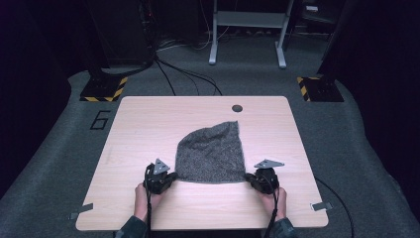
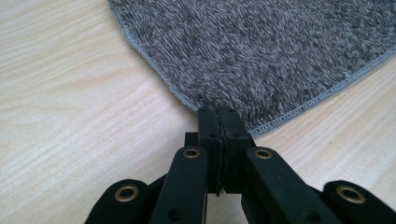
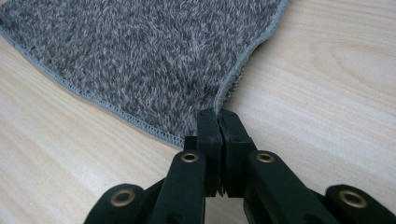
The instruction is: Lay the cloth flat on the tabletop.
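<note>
Both hand-held grippers (image 1: 171, 177) (image 1: 248, 177) clamped on grey towel (image 1: 213, 151) corners; "6" (image 1: 100, 120) on floor.

We see a mottled grey-and-white fleecy cloth (image 1: 213, 153) with pale grey stitched hem, our black left claw (image 2: 218, 114) and right claw (image 3: 218, 114) with brass rivets, pale wood-grain surface (image 1: 148, 119), dark grey carpet floor (image 1: 59, 148), yellow-black hazard stripes (image 1: 104, 91)

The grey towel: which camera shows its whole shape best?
The high view: the grey towel lies whole on the table, near corners clamped by left gripper and right gripper. Each gripper view shows one clamped corner, fluffy pile and stitched hem close up.
</note>
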A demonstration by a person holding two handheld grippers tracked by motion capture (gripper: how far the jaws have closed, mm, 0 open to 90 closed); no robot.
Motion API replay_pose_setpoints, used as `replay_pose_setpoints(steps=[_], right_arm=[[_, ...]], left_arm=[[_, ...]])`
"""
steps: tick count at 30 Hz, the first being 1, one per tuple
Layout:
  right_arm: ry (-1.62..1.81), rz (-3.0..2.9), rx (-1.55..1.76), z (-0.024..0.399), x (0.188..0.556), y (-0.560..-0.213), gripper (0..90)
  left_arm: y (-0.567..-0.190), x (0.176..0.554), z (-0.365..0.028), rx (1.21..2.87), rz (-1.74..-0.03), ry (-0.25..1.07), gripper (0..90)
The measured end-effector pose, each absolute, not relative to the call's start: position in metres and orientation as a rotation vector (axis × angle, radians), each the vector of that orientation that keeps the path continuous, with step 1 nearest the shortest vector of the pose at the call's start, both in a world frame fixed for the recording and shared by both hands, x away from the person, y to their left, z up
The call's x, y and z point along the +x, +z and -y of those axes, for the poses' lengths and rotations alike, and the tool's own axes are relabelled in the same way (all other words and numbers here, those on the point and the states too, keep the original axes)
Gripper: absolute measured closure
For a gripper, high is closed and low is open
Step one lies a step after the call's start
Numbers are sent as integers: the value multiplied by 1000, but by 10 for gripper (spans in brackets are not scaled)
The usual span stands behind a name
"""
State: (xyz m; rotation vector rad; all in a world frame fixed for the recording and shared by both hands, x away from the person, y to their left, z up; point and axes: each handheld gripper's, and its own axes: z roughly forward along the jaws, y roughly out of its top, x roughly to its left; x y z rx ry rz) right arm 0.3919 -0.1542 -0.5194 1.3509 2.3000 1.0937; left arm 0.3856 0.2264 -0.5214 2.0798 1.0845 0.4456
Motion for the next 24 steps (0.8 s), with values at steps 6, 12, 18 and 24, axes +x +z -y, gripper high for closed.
replay_pose_setpoints(steps=[6, 12, 18, 24], right_arm=[[1100, -2314, 1343, 152, 395, -518, 887], [1087, -2274, 1254, 144, 444, -484, 895], [1104, -2133, 1178, 131, 534, -375, 897], [1268, -1991, 1002, 135, 491, -291, 896]], left_arm=[[-519, 393, -227, 2080, -1098, 446, 891], [-478, 454, -228, 2081, -1072, 519, 894], [-352, 526, -224, 1899, -1063, 718, 896], [-292, 465, -225, 1816, -865, 875, 894]])
